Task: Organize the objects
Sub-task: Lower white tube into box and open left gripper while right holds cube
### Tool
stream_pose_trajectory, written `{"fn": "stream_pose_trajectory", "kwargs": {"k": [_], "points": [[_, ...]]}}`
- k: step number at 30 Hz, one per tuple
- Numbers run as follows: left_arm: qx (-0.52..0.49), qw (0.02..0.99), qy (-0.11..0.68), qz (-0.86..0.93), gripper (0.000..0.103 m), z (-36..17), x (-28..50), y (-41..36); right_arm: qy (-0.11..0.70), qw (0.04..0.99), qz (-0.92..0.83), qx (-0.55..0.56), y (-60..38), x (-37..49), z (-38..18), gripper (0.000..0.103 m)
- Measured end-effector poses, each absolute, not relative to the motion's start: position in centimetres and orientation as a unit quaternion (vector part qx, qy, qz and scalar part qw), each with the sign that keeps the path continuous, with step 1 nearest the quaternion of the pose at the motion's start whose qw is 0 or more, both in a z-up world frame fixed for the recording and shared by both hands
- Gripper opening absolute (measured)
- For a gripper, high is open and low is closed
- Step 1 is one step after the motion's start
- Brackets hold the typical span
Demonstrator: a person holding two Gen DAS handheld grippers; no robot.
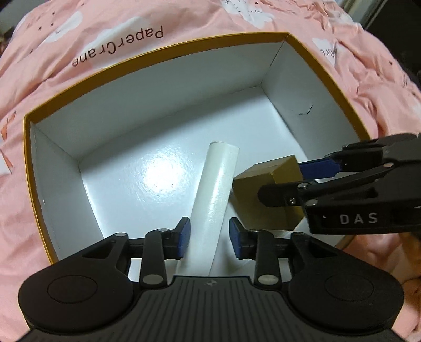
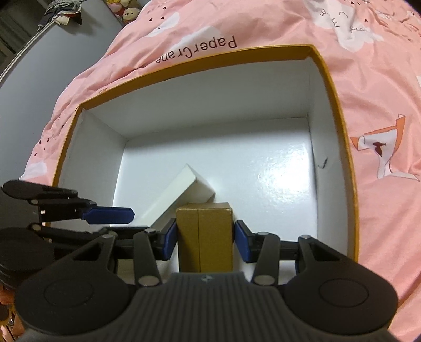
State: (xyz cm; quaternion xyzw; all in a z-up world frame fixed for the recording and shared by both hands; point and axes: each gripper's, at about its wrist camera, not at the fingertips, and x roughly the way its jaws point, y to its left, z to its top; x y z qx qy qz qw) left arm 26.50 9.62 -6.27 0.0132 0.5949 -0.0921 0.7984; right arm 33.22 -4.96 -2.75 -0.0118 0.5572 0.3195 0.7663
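A big open box with orange rim (image 1: 163,48) and white inside lies on a pink bedspread; it also shows in the right wrist view (image 2: 200,59). In it lie a long white box (image 1: 215,194) (image 2: 181,189) and a small gold box (image 1: 260,194) (image 2: 205,231), side by side and touching. My left gripper (image 1: 209,238) is open, its pads a little apart from the white box on both sides. My right gripper (image 2: 204,240) is open around the gold box, with small gaps at both pads. It shows from the side in the left wrist view (image 1: 289,181).
The pink bedspread (image 2: 368,92) with white cats and "PaperCrane" print surrounds the box. A grey floor or wall (image 2: 47,58) and soft toys (image 2: 126,10) lie at far left. The box floor (image 2: 263,168) is bare to the right of the gold box.
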Motion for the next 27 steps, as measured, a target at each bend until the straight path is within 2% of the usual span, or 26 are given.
{"fn": "stream_pose_trajectory", "kwargs": {"k": [3,4,5,9,17,20,27], "points": [[0.026,0.794,0.600,-0.095,0.041,-6.9,26.7,9.4,0.560,0.764,0.319,-0.008,-4.9,33.3,-2.9,0.048],[0.036,0.794,0.600,-0.094,0.040,-7.1,26.7,9.2,0.560,0.764,0.319,-0.006,-4.9,33.3,-3.0,0.048],[0.046,0.795,0.599,-0.085,0.034,-7.3,26.7,9.0,0.560,0.764,0.319,-0.005,-4.9,33.3,-3.1,0.048],[0.059,0.804,0.590,-0.046,0.031,-6.9,26.9,9.4,0.559,0.764,0.322,-0.005,-4.7,33.3,-3.2,0.048],[0.074,0.810,0.574,0.096,0.031,-6.7,28.4,11.3,0.551,0.763,0.337,0.004,-3.6,33.4,-3.5,0.048],[0.069,0.805,0.578,0.111,0.031,-7.9,29.6,10.9,0.549,0.764,0.338,-0.001,-3.6,33.2,-3.5,0.048],[0.044,0.810,0.576,0.100,0.034,-7.1,29.0,10.8,0.547,0.765,0.339,0.001,-4.0,33.0,-3.4,0.048]]}}
